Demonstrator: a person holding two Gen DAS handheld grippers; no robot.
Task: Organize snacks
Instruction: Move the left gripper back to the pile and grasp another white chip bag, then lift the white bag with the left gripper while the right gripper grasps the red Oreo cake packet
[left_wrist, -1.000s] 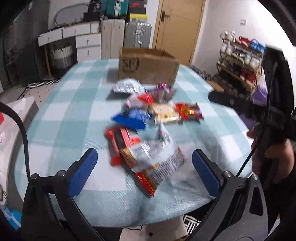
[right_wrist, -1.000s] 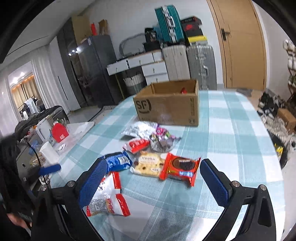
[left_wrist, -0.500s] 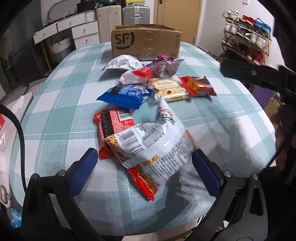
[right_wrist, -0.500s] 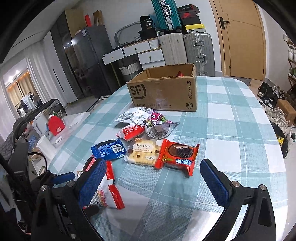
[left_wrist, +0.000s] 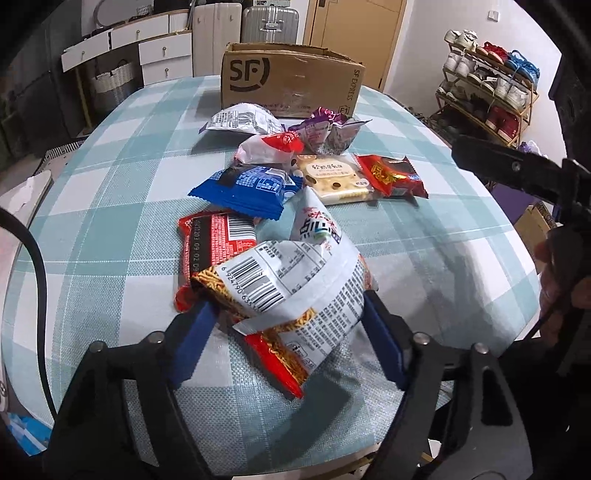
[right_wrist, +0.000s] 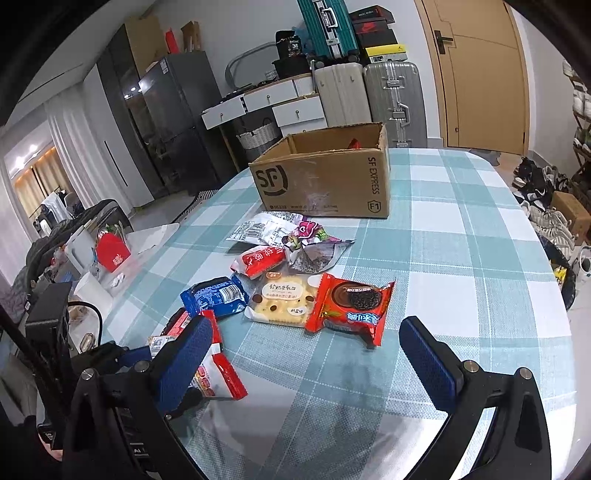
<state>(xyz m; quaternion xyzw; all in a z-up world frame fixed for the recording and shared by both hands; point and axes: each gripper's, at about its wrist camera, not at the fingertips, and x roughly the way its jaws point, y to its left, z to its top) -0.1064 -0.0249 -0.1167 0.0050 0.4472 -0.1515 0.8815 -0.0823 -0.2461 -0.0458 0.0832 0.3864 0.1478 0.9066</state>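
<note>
The round bench (right_wrist: 461, 236) with its teal-and-white checked cloth carries nearly everything the task concerns, so the sorting looks barely begun. At its far side stands the open brown cardboard box (right_wrist: 325, 184) printed with a courier logo; only a scrap of red shows above its rim, and what that is cannot be told, so the box seems close to empty. In front of it, the snacks lie loose in a scatter. Nearest is a large white-and-red crinkled noodle-snack bag (left_wrist: 295, 291), lying partly on a flat red packet (left_wrist: 214, 247). The left gripper (left_wrist: 284, 332) has just been closing its jaws, with this bag between them; the blue pads now sit against the bag's two sides, so it appears pinched, though it is not yet raised off the cloth. Beyond it lie a blue foil biscuit packet (right_wrist: 218, 295), a pale cream biscuit pack in clear wrap (right_wrist: 284, 299), a red chocolate-sandwich-biscuit packet (right_wrist: 351, 310), a small red-and-white pouch (right_wrist: 258, 260), a silver-and-white bag (right_wrist: 258, 230) and a purple-and-silver crumpled wrapper (right_wrist: 314, 243), all well short of the box. The right gripper (right_wrist: 306, 354) hangs over bare cloth near the red biscuit packet, jaws wide apart and holding nothing. By my judgement eight snacks are left to move.
</note>
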